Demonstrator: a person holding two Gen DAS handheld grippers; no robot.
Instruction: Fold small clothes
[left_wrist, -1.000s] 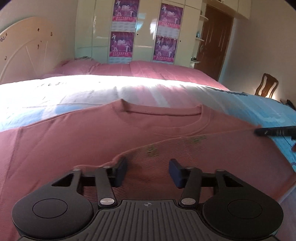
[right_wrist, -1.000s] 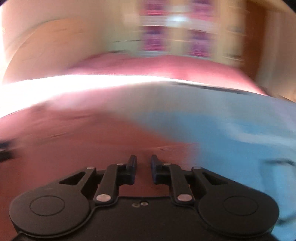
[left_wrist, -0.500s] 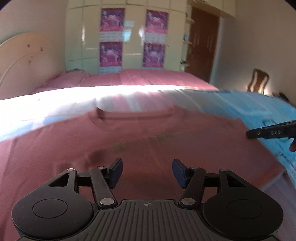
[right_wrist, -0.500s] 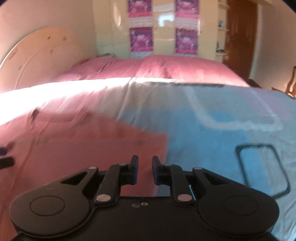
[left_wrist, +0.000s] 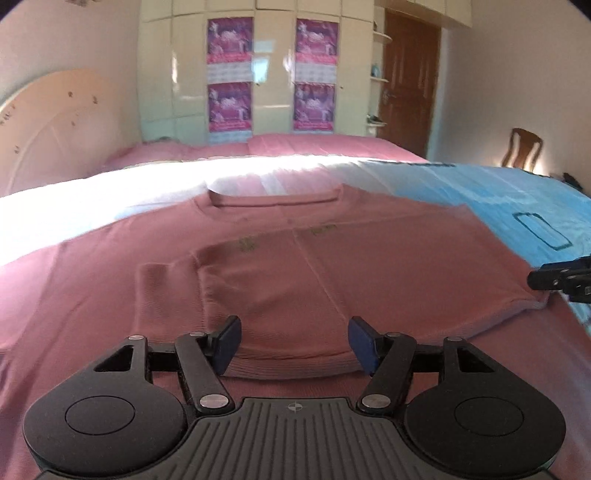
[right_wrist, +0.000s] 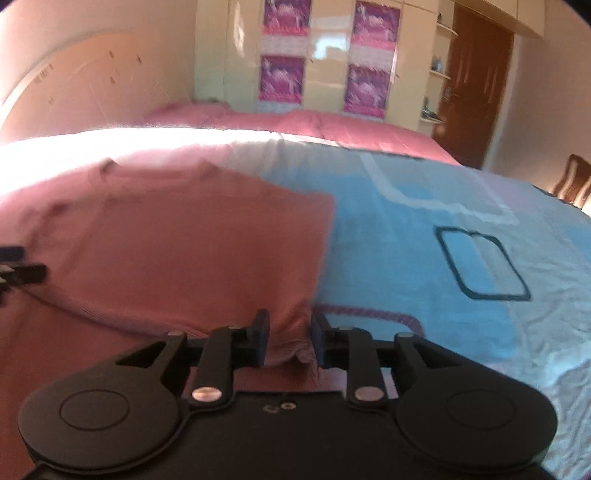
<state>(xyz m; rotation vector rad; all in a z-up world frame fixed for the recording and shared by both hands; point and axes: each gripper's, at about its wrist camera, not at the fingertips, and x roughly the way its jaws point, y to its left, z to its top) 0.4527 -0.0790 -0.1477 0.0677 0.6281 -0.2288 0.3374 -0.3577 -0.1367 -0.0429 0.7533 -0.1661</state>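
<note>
Your left gripper (left_wrist: 293, 345) and right gripper (right_wrist: 288, 341) were matte black, each with two round side discs, silver pivot screws, blue finger pads (left_wrist: 360, 343), and the left's ribbed grey housing bore a small crosshair mark.

1. Daylight is blowing out the far bed sheet (left_wrist: 110, 192) into white glare
2. Motion blur is smearing the right wrist view
3. Fisheye bending is curving edges, and dark corners are vignetting both views
</note>
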